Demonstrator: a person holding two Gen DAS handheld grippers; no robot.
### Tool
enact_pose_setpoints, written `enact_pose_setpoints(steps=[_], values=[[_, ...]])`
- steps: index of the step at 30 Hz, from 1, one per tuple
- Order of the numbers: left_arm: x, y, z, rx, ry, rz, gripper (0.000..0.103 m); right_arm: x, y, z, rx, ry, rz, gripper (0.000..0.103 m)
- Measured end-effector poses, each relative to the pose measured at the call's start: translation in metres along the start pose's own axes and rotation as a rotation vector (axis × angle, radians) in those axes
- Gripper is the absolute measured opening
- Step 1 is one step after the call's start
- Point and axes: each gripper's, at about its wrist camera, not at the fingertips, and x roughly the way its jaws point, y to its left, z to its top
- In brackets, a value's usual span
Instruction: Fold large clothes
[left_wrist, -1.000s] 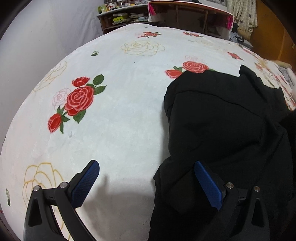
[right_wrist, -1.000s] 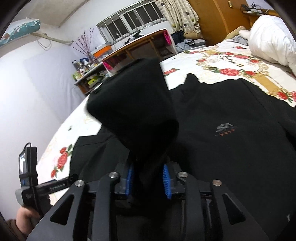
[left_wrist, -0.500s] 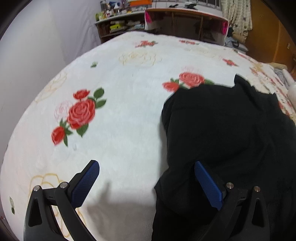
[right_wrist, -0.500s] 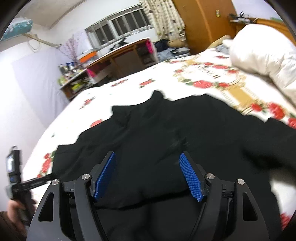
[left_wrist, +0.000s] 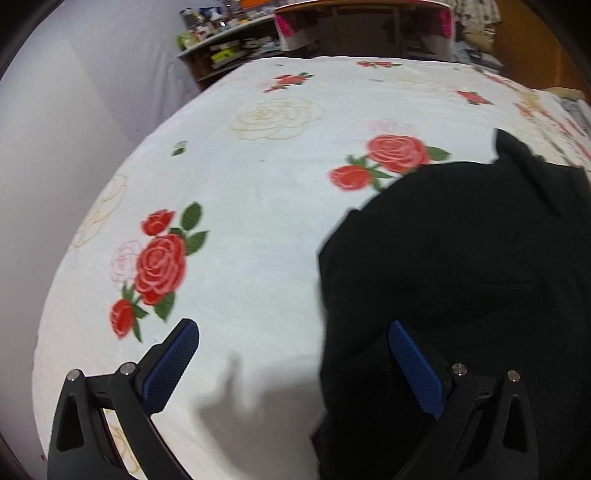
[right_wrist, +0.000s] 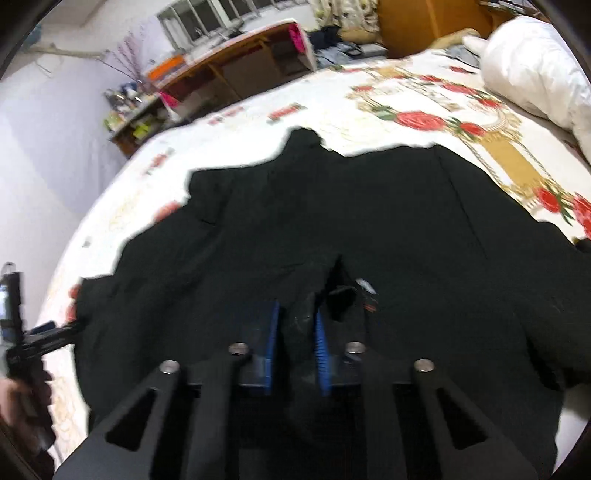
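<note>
A large black garment lies spread on the rose-print bedspread. My right gripper is shut on a fold of the black garment near its middle, low over the cloth. My left gripper is open and empty; its right finger is over the garment's left edge, its left finger over the bare bedspread. The left gripper also shows at the left edge of the right wrist view.
A white duvet is piled at the bed's far right. A wooden desk and a cluttered shelf stand beyond the bed. A pale wall runs along the bed's left side.
My right gripper let go of the raised sleeve, opened, then came down and shut on a fold in the garment's middle. The left gripper stayed open and shifted slightly.
</note>
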Motion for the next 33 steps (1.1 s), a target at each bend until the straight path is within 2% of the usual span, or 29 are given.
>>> enact_pose_setpoints(steps=[2, 4, 7, 9, 11, 14, 16, 18, 19, 20, 22, 23, 24, 26, 28, 30, 32, 33], values=[[0.006, 0.008, 0.002, -0.011, -0.007, 0.039, 0.103, -0.007, 0.011, 0.003, -0.013, -0.039, 0.024, 0.013], [0.01, 0.017, 0.004, -0.035, -0.014, 0.048, 0.103, -0.015, 0.023, 0.008, -0.031, -0.088, 0.058, 0.012], [0.018, 0.024, 0.006, -0.067, -0.002, 0.058, 0.103, -0.013, 0.032, 0.012, -0.055, -0.125, 0.034, 0.012], [0.021, 0.021, 0.004, -0.062, -0.005, 0.051, 0.103, 0.011, 0.026, 0.009, -0.042, -0.027, -0.08, 0.012], [0.019, 0.015, 0.003, -0.034, -0.027, 0.062, 0.103, 0.025, 0.018, 0.005, -0.046, 0.012, -0.153, 0.012], [0.02, 0.009, 0.003, -0.003, -0.033, 0.065, 0.103, 0.029, 0.004, 0.003, -0.018, 0.011, -0.191, 0.013], [0.024, 0.008, 0.003, -0.005, -0.007, 0.056, 0.103, 0.028, 0.001, 0.006, -0.021, 0.012, -0.217, 0.014], [0.022, 0.01, 0.004, -0.016, 0.003, 0.047, 0.103, 0.027, 0.003, 0.008, -0.074, 0.016, -0.322, 0.017], [0.015, 0.013, 0.005, -0.034, -0.013, 0.03, 0.103, 0.024, 0.003, 0.01, -0.079, 0.018, -0.327, 0.017], [0.006, 0.017, 0.006, -0.05, -0.039, 0.002, 0.103, 0.017, 0.003, 0.011, -0.071, 0.009, -0.295, 0.017], [-0.018, 0.03, 0.006, -0.114, -0.099, -0.134, 0.103, -0.004, 0.002, 0.014, -0.063, -0.05, -0.234, 0.022], [-0.029, 0.035, 0.005, -0.137, -0.118, -0.194, 0.103, -0.013, 0.004, 0.014, -0.074, -0.074, -0.219, 0.028], [-0.04, 0.037, 0.004, -0.151, -0.134, -0.224, 0.102, -0.021, 0.008, 0.013, -0.087, -0.092, -0.224, 0.035], [-0.057, 0.033, 0.004, -0.136, -0.139, -0.358, 0.102, -0.029, 0.014, 0.009, -0.115, -0.104, -0.208, 0.039], [-0.07, 0.021, 0.001, -0.085, -0.138, -0.447, 0.102, -0.029, 0.021, 0.006, -0.13, -0.092, -0.165, 0.039], [-0.073, 0.005, -0.003, -0.04, -0.135, -0.482, 0.102, -0.025, 0.03, -0.001, -0.166, -0.073, -0.119, 0.039], [-0.058, -0.013, -0.006, -0.01, -0.081, -0.48, 0.102, -0.016, 0.035, -0.006, -0.192, -0.053, -0.104, 0.039], [-0.046, -0.02, -0.008, -0.011, -0.037, -0.455, 0.101, -0.011, 0.036, -0.008, -0.199, -0.037, -0.096, 0.039]])
